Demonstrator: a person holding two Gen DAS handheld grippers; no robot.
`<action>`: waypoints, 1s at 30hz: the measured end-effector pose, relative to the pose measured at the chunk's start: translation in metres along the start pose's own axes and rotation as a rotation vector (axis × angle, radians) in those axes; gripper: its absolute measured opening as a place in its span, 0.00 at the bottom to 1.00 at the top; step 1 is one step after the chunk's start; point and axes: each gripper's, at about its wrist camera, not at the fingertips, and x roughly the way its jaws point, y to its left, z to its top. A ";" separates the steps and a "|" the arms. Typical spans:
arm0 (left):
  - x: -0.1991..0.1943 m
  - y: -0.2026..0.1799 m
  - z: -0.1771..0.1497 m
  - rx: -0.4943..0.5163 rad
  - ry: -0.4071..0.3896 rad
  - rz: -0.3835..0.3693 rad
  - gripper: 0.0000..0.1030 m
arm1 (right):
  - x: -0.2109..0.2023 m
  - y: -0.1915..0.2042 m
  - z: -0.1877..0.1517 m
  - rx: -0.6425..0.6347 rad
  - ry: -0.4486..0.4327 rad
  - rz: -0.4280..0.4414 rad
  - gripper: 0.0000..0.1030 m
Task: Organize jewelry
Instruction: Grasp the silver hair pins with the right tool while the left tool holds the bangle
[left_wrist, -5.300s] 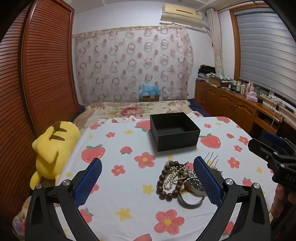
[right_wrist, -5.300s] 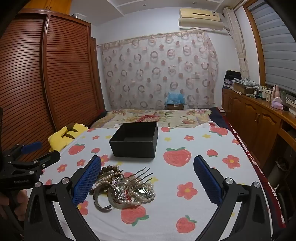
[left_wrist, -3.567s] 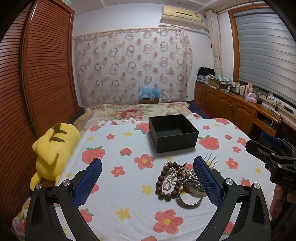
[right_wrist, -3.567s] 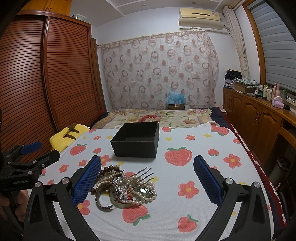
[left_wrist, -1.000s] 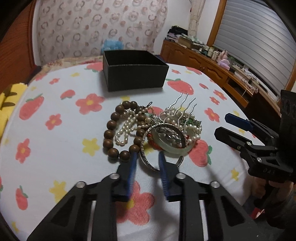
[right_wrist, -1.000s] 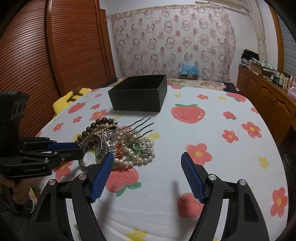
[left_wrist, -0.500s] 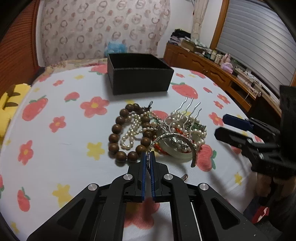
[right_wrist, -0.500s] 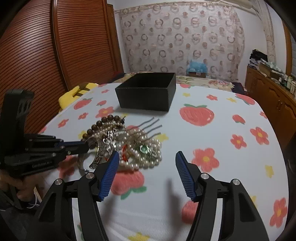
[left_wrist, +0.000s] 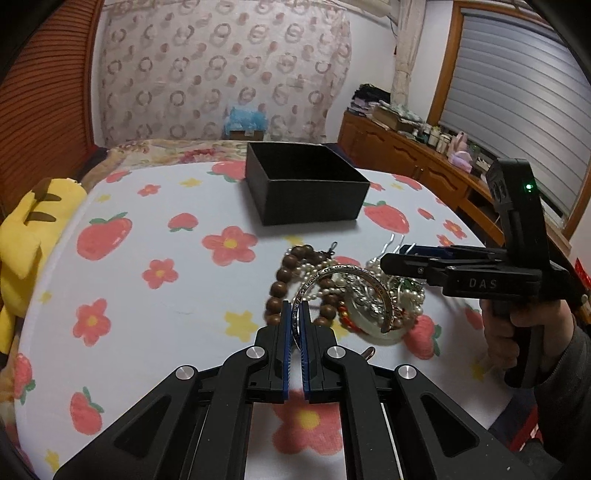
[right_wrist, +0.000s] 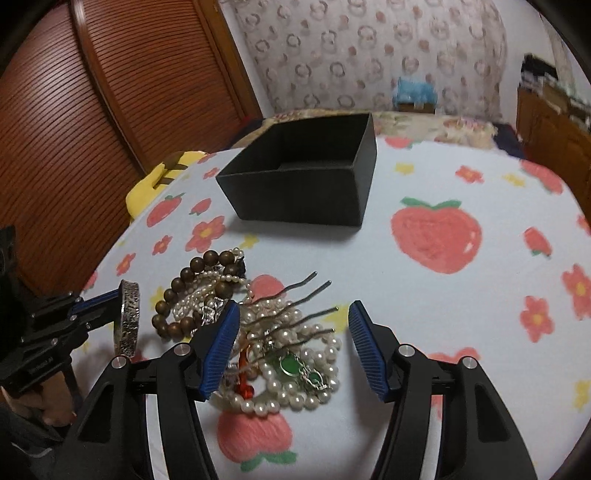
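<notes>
Left gripper (left_wrist: 294, 314) jaws clenched on the rim of the silver bangle (left_wrist: 347, 291), which stands on edge, lifted off the pile in the right wrist view (right_wrist: 129, 317). Right gripper (right_wrist: 290, 332) jaws released, spread wide, hovering over the pearl end of the jewelry pile (right_wrist: 258, 332), not touching anything that I can see. The bangle looks rigid and fairly light, an open cuff with embossed metal (probably slick under the pads), so a pinch across the band as here seems right; it may swing if tilted. Rest of the pile: wooden bead bracelet (right_wrist: 192, 291), pearl strands (right_wrist: 295, 384), a hair comb (right_wrist: 295, 299) with long metal prongs, green and red bits tangled in. Strands are soft and will drape and snag on one another; the comb is stiff, best taken by its decorated top, prongs may catch pearls. Pile lies on the strawberry tablecloth (right_wrist: 461, 314), near the front edge. Black box (right_wrist: 306, 184) sits behind the pile, apart from it, open top, looks empty as far as the inside shows (far corner hidden). Judged step: carrying the bangle to the box; nothing boxed yet. Yellow plush toy (left_wrist: 26, 229) at the table's left edge.
</notes>
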 end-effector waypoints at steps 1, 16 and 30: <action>0.000 0.002 0.000 -0.002 0.000 0.003 0.03 | 0.002 0.000 0.001 0.001 0.001 0.002 0.61; 0.000 0.011 0.004 0.001 -0.023 0.062 0.03 | -0.026 0.019 0.006 -0.065 -0.060 -0.033 0.22; -0.002 0.009 0.017 0.020 -0.055 0.093 0.03 | -0.045 0.051 0.021 -0.179 -0.120 -0.006 0.02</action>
